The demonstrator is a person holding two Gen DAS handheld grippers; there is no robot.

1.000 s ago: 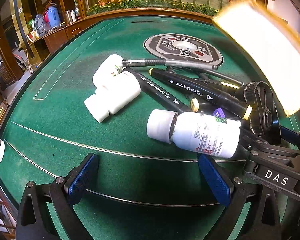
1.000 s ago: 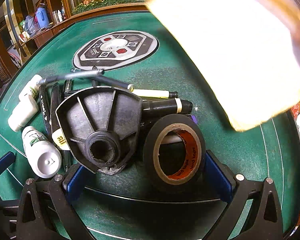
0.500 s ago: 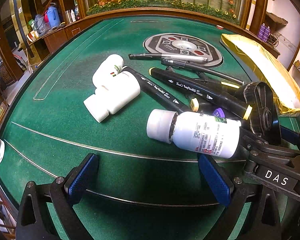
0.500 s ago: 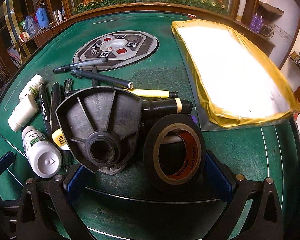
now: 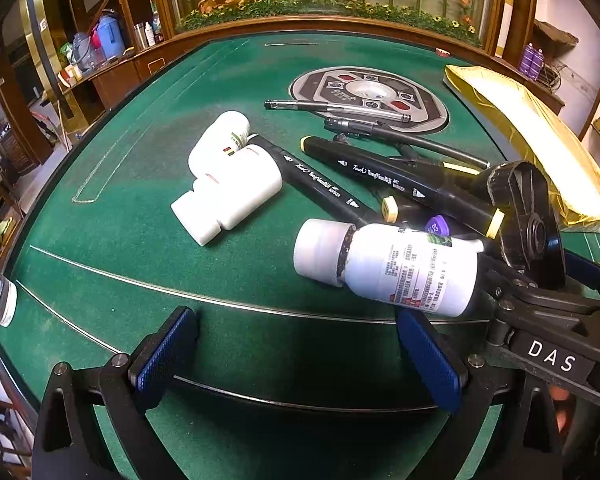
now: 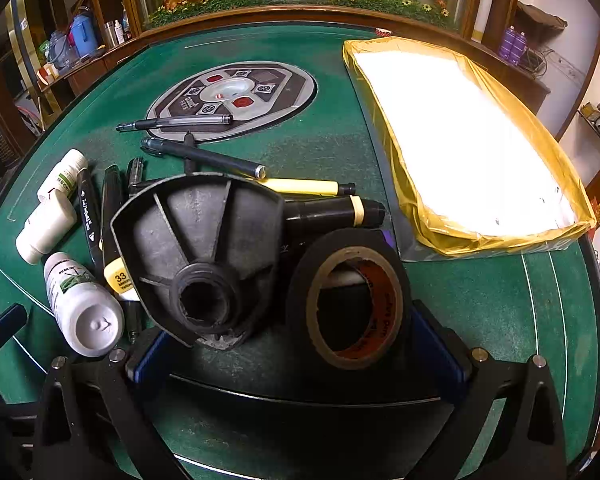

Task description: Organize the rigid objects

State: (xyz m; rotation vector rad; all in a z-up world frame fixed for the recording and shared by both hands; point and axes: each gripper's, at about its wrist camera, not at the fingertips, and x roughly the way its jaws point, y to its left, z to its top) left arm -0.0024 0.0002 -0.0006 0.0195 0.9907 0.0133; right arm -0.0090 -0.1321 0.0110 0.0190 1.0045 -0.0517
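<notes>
A round control panel (image 6: 232,98) sits at the centre of a green felt table (image 5: 148,256), backed by a wooden rail (image 6: 300,14), a planter of artificial flowers (image 5: 324,0) and cluttered side shelves (image 5: 88,60).

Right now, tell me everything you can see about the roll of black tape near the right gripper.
The roll of black tape looks like glossy vinyl wound on a tan cardboard core, orange inside with partly legible print. It stands tilted on edge on the green felt table, leaning back against the marker pile, between the open fingers of the right gripper.
</notes>
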